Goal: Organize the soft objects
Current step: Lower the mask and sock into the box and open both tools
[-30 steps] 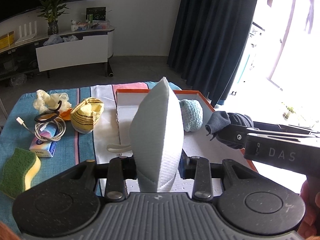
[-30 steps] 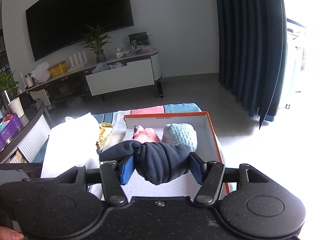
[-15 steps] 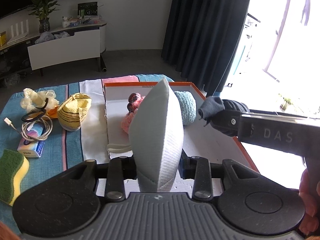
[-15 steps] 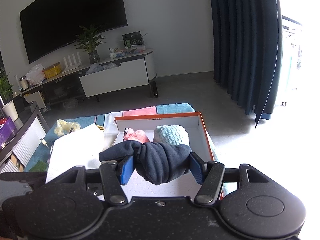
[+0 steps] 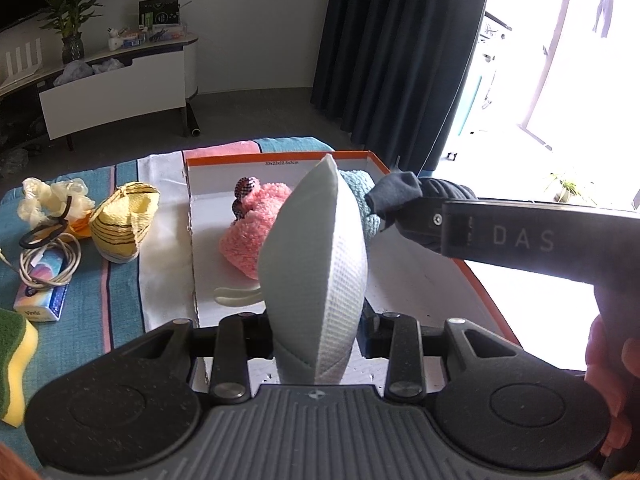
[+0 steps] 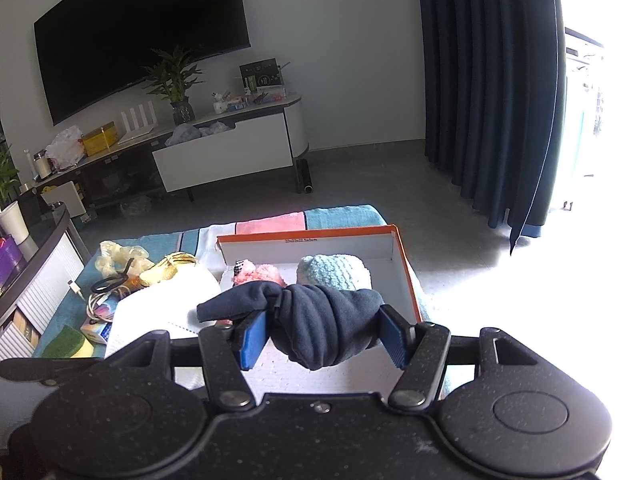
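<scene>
My left gripper (image 5: 316, 332) is shut on a white folded face mask (image 5: 316, 264) and holds it upright above the near end of the orange-rimmed white box (image 5: 280, 157). My right gripper (image 6: 322, 334) is shut on a dark navy cloth bundle (image 6: 320, 320) above the same box (image 6: 404, 260); it shows in the left wrist view (image 5: 424, 200) at the right. Inside the box lie a pink fluffy item (image 5: 256, 232) and a light blue knitted item (image 6: 332, 272).
On the striped cloth left of the box lie a yellow striped knit item (image 5: 124, 220), pale gloves (image 5: 52, 196), a white cable (image 5: 44, 260), a tissue pack (image 5: 44, 300) and a green-yellow sponge (image 5: 12, 360). A TV cabinet (image 6: 224, 152) and dark curtains (image 6: 488, 80) stand behind.
Both grippers have moved forward over the box with their loads. The pink fluffy item has come into view in the left wrist view.
</scene>
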Tool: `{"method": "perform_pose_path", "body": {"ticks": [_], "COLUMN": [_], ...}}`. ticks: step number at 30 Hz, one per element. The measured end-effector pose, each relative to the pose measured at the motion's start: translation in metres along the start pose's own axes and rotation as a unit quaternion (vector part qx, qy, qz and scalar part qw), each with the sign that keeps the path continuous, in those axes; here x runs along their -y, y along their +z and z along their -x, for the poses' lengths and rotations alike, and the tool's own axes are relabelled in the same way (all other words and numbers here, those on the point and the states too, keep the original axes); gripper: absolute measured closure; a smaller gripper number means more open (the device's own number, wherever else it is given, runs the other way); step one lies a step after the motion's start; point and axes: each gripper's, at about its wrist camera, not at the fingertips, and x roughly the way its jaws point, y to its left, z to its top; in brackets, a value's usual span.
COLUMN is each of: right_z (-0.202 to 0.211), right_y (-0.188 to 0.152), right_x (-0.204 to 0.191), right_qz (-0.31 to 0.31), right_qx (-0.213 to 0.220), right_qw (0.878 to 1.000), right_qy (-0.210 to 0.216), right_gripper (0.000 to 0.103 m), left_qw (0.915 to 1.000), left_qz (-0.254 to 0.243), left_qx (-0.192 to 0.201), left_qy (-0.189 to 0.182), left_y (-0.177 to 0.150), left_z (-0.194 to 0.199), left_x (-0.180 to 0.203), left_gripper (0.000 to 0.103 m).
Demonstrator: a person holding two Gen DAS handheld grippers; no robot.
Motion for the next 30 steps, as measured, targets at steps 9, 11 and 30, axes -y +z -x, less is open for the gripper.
{"method": "perform_pose_path", "body": {"ticks": [9, 11, 30], "right_z": [-0.016, -0.019, -0.001], "right_y": [0.001, 0.003, 0.006], "right_x": [0.004, 0.004, 0.017], "right_qz": [-0.001, -0.001, -0.025], "right_qx": [-0.01, -0.005, 0.028], "right_qw": [1.0, 1.0, 0.999], "right_qy": [-0.006, -0.012, -0.025], "right_gripper": [0.025, 0.025, 0.025], "left_qw": [0.9999, 0.9999, 0.9995], "left_qz": [0.003, 0.002, 0.009], "left_qx": [-0.01, -0.012, -0.003], "left_qy": [-0.001, 0.0, -0.029], "left_y": [0.001, 0.001, -0.001], "left_z": [-0.014, -0.017, -0.008], "left_x": [-0.002, -0.002, -0.004], "left_gripper": [0.067, 0.067, 0.023]}}
